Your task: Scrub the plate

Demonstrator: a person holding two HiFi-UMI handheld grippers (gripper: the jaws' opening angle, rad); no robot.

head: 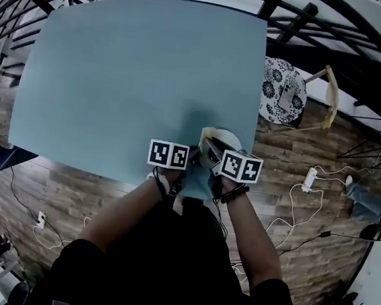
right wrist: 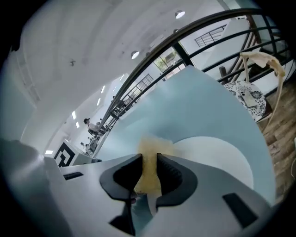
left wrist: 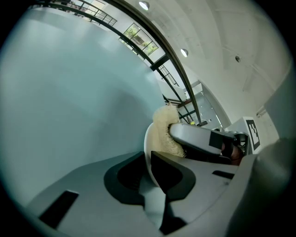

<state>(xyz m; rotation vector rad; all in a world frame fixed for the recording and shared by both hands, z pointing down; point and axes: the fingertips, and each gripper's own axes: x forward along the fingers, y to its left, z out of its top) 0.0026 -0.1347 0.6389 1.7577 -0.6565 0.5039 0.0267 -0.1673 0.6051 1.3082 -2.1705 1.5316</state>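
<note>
Left gripper view: the left gripper (left wrist: pixel 149 172) has its jaws drawn in narrow on the rim of the white plate (left wrist: pixel 147 147). The rim fills the gap between the two dark pads. The plate shows edge-on and stands tilted up off the blue table (left wrist: pixel 69 102). A pale yellow sponge (left wrist: pixel 163 130) lies against the plate's upper part, with the other gripper's grey jaw pressed on it.

Right gripper view: the right gripper (right wrist: pixel 149 173) is clamped on the sponge, which is squeezed thin between the pads and bulges out above them. The sponge's far end touches the plate's white face near its left edge. The rest of that face spreads to the right of the jaws.

Head view: both grippers sit side by side at the table's near edge, marker cubes facing up, jaws pointing in toward each other. The plate and sponge are between them, just past the cubes. The person's hands and forearms reach in from below. A chair with a patterned seat (head: pixel 283 90) stands off the table's right side on the wooden floor (head: pixel 291 159), well apart from the work.
</note>
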